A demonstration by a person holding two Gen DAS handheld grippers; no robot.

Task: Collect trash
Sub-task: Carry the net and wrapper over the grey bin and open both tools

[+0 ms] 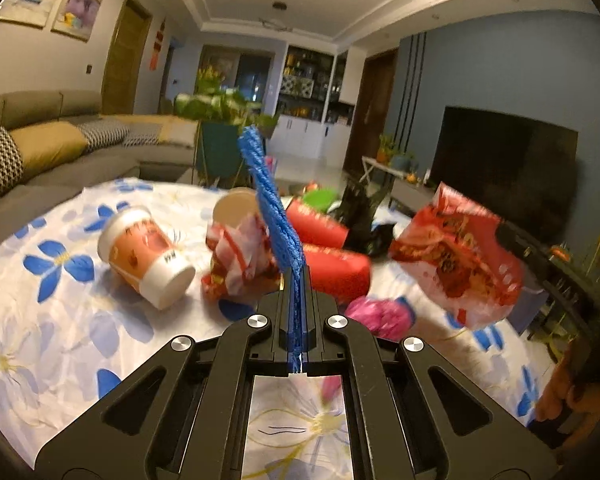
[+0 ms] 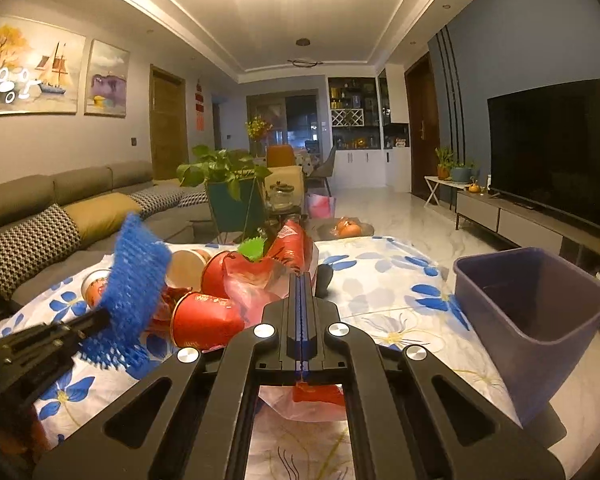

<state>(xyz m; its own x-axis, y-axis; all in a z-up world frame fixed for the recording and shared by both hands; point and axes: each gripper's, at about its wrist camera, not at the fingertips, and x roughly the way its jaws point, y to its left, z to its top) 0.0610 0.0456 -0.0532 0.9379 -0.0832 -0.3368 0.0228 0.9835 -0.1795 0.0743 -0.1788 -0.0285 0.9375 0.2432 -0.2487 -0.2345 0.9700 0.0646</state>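
Left tongs (image 1: 298, 276) of mine clamped on blue foam netting (image 1: 270, 204); right tongs (image 2: 303, 280) clamped on a red-printed plastic wrapper (image 2: 260, 280). Beyond, red paper cups (image 2: 204, 320) lie on the floral bench (image 2: 380, 280); purple bin (image 2: 540, 320) at right.

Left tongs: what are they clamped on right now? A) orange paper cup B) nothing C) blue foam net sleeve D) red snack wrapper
C: the left tongs are shut on the blue foam net sleeve, which sticks up from between them; the red snack wrapper is held off to the side by the right tongs, and the orange paper cup lies on the flowered tablecloth.
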